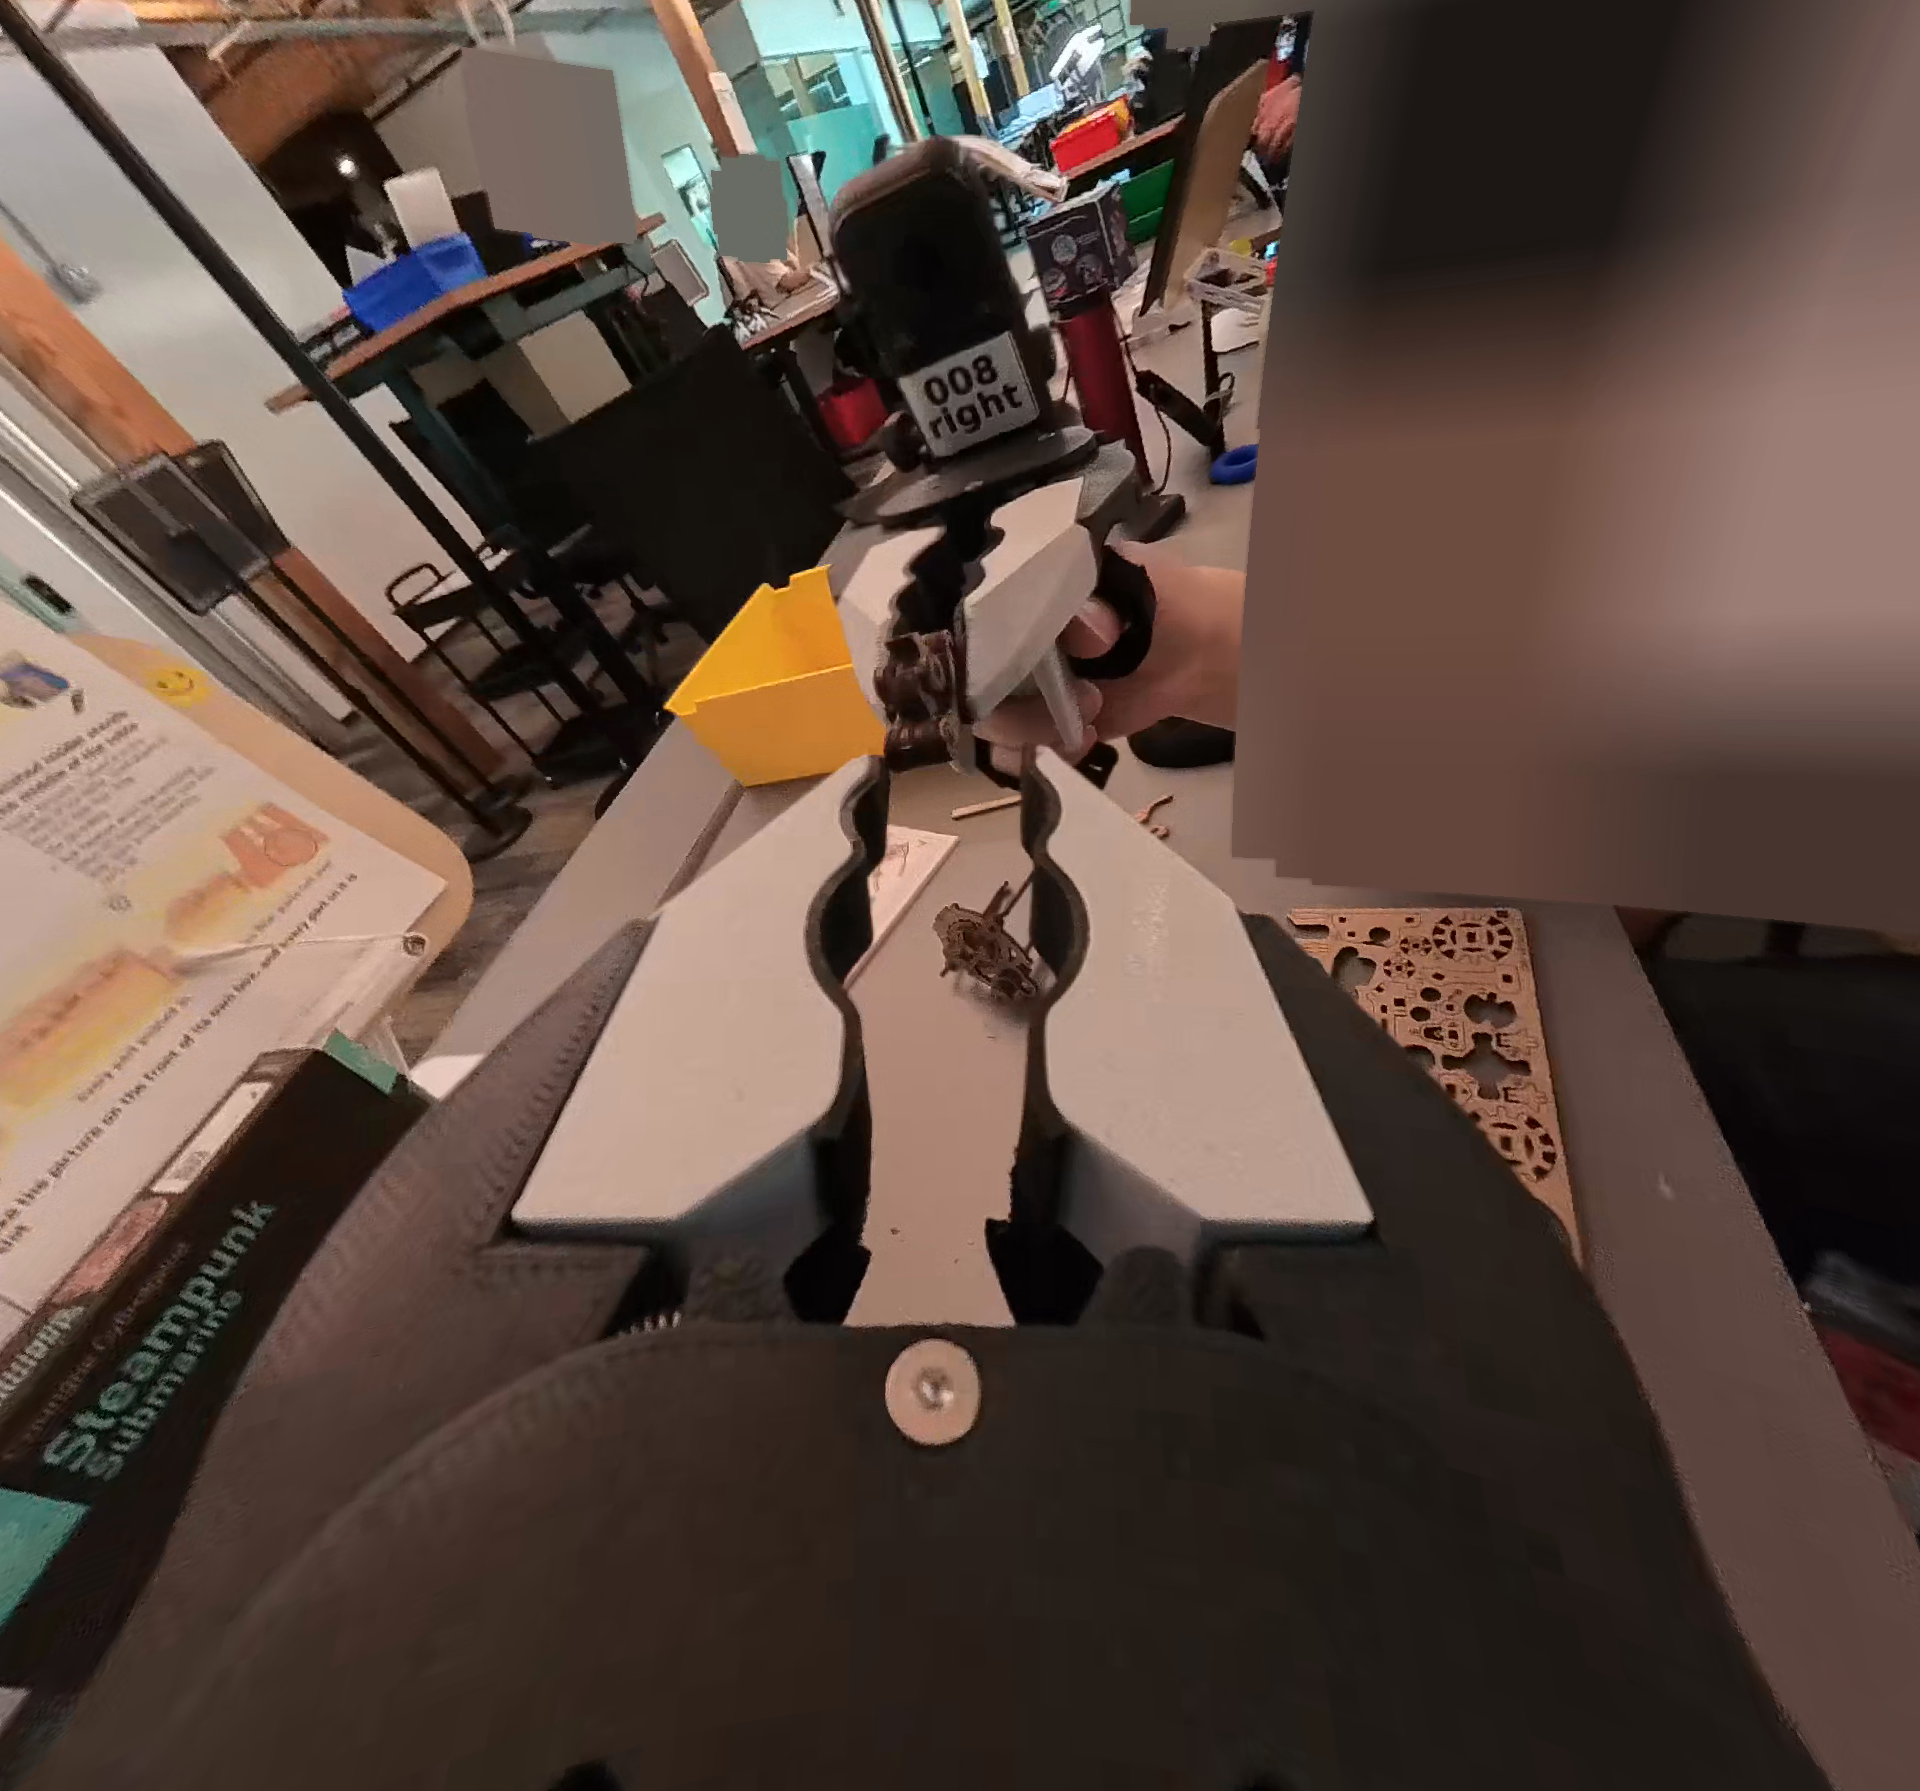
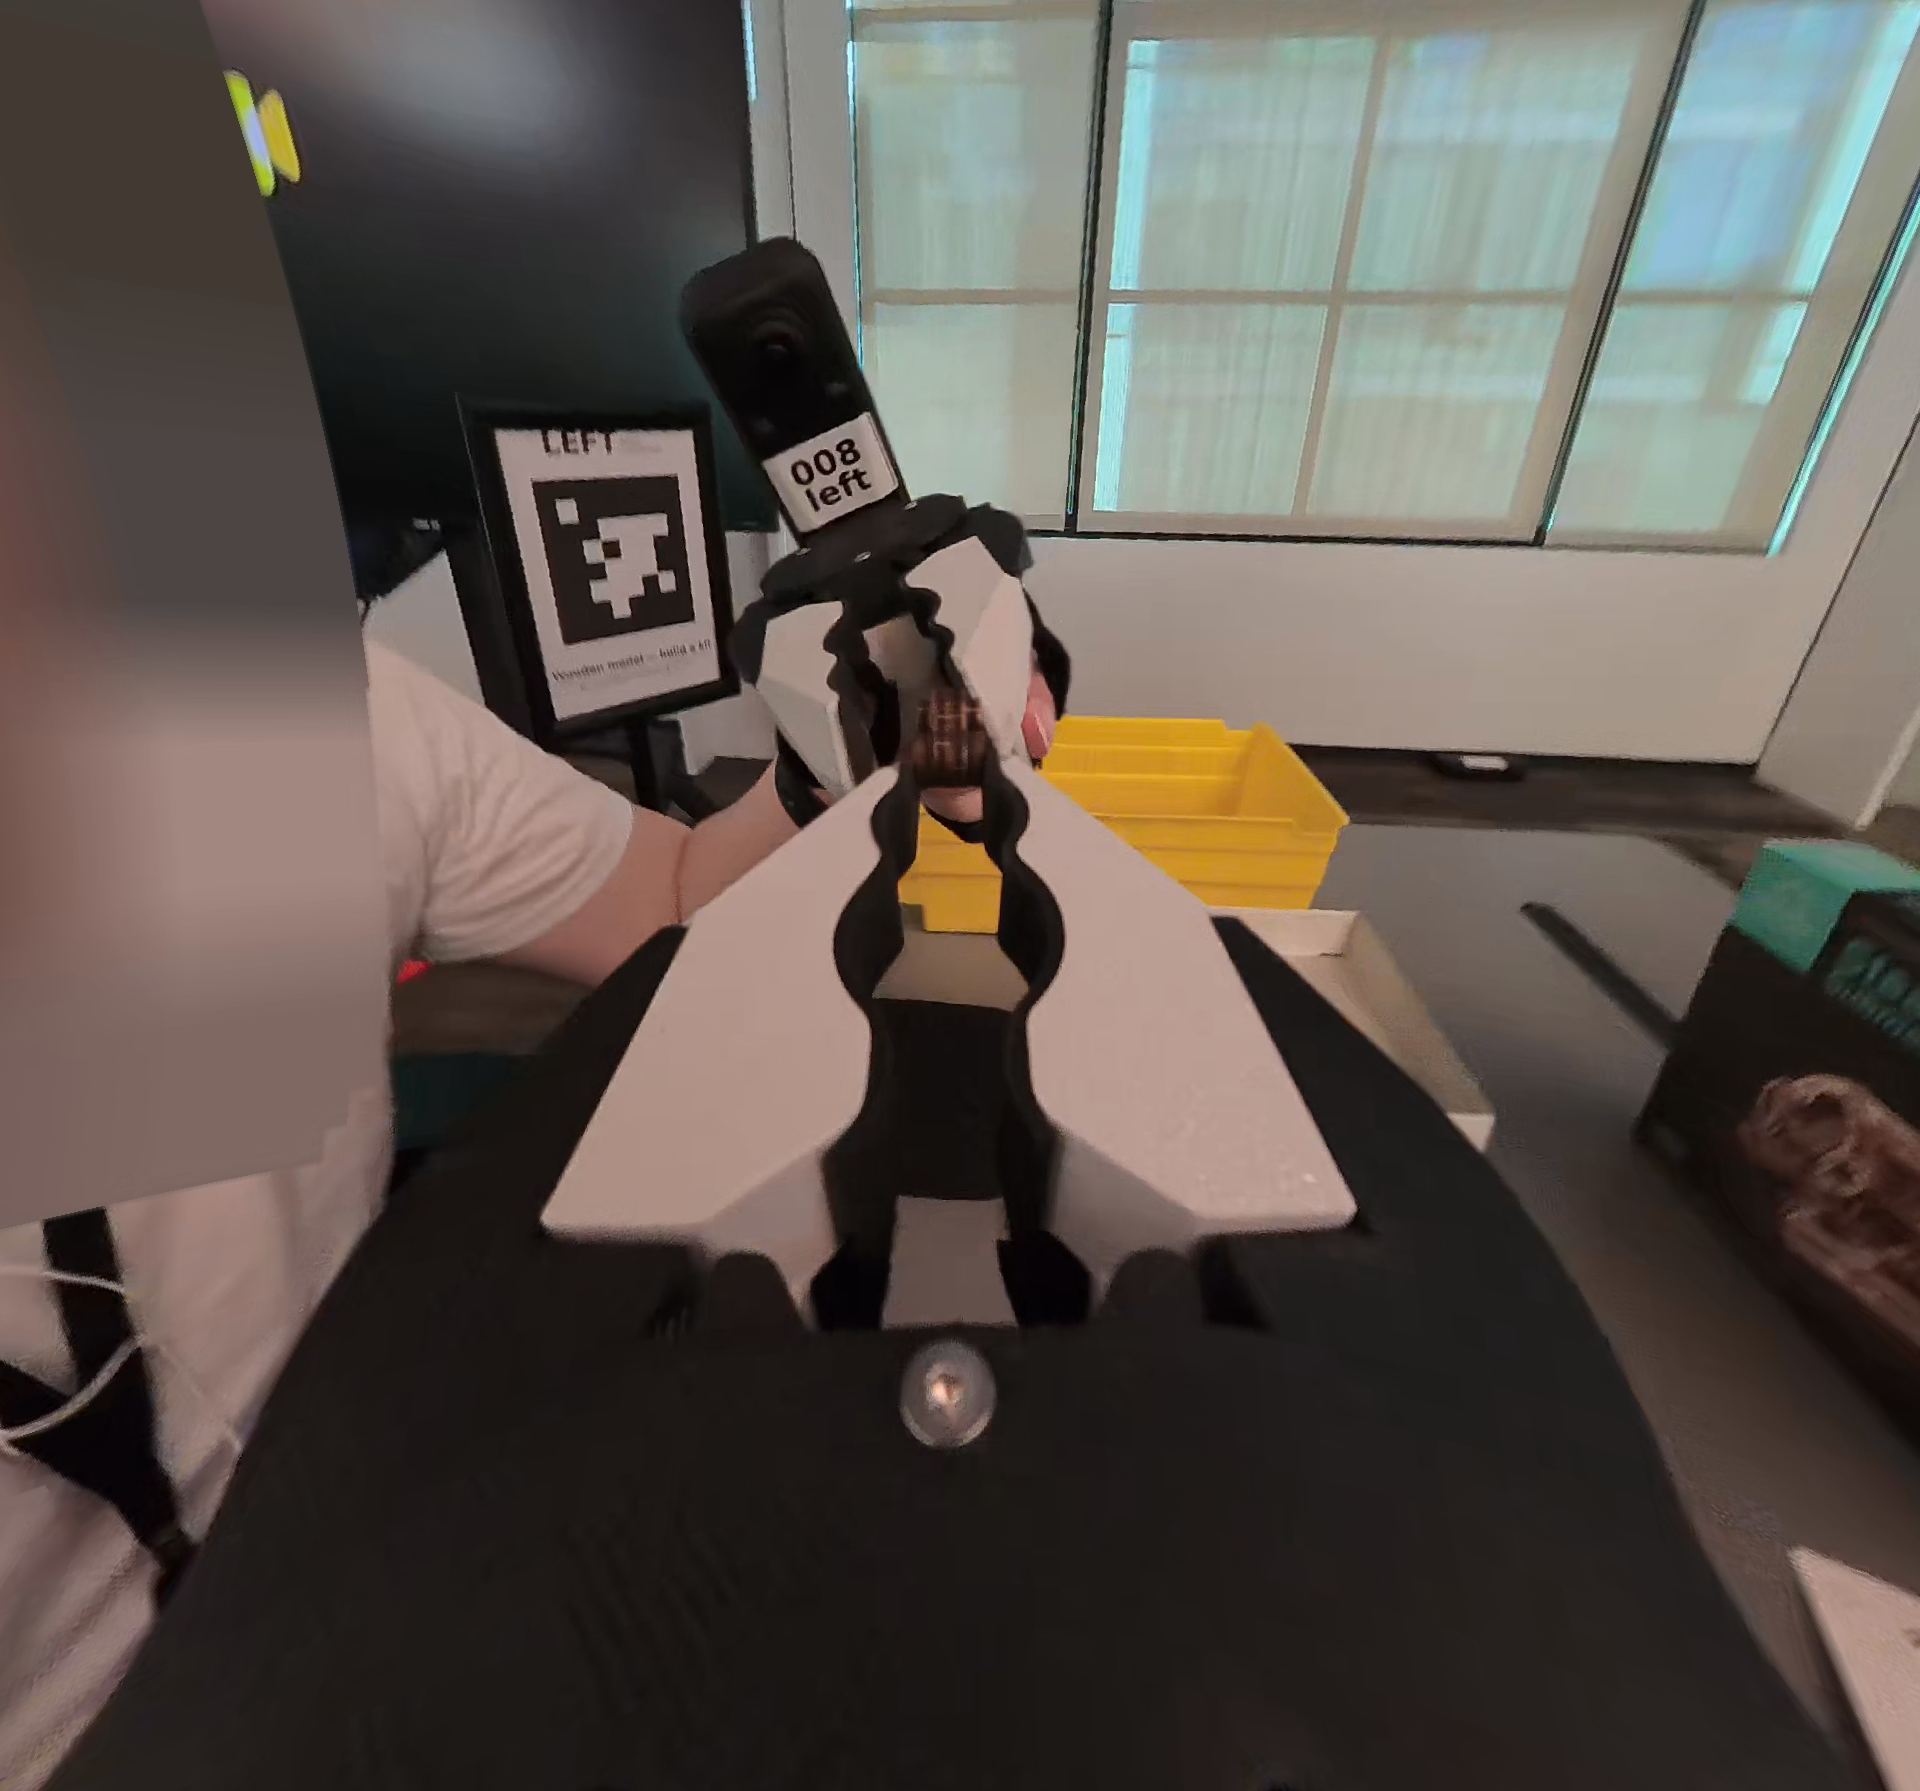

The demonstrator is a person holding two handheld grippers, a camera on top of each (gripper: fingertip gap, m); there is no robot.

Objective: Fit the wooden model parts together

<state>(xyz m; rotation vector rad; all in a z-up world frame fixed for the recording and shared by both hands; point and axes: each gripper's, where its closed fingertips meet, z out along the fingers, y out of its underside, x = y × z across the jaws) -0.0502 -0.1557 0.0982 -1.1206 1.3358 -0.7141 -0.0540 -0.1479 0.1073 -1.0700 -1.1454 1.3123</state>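
Observation:
In the left wrist view, my right gripper (image 1: 930, 733) faces the camera, held above the table, and is shut on a small dark brown wooden gear assembly (image 1: 920, 692). My left gripper (image 1: 961, 780) is open, with its tips just below and in front of that assembly. In the right wrist view, the assembly (image 2: 948, 733) sits at the tips of my right gripper (image 2: 961, 785), and the left gripper (image 2: 932, 770) stands open around it from the far side. A second wooden gear piece (image 1: 982, 941) lies on the grey table (image 1: 935, 1170).
A yellow bin (image 1: 774, 702) stands at the table's far edge and also shows in the right wrist view (image 2: 1195, 806). A laser-cut wooden parts sheet (image 1: 1455, 1014) lies at right. The kit box (image 1: 135, 1326) and a small stick (image 1: 982, 808) are nearby. A person's arm (image 2: 582, 858) shows at left. My left and right fingertips are right by each other.

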